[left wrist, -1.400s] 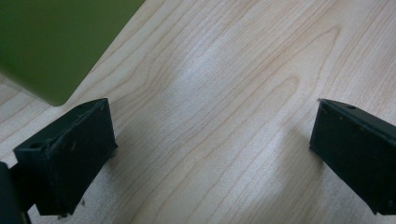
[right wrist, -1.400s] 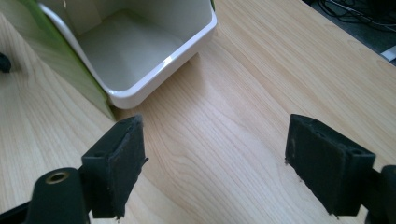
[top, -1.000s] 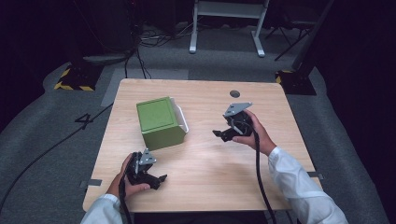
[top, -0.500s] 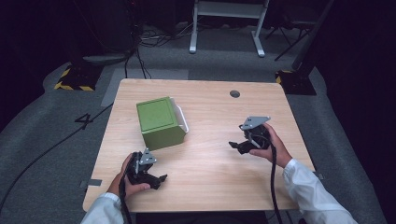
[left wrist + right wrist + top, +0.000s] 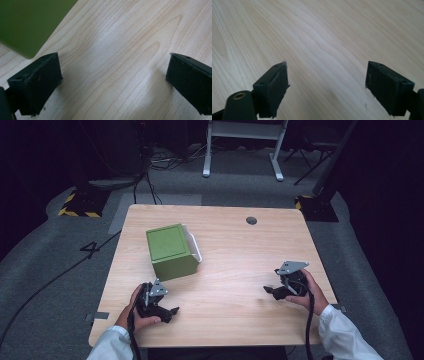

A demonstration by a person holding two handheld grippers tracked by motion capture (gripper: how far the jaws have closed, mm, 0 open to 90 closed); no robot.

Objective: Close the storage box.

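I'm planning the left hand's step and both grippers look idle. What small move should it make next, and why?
Probably ease the left gripper forward toward the green box. Its jaws stand wide open over bare table, holding nothing, and the box's corner sits just ahead in the left gripper view, apart from the jaws.

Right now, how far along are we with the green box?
Done: nothing I can confirm; the green box sits on the table, a white part showing at its right side. In hand: nothing; left tongs and right tongs are open, low over bare wood. Left: whatever handling the box needs; the left tongs are nearer.
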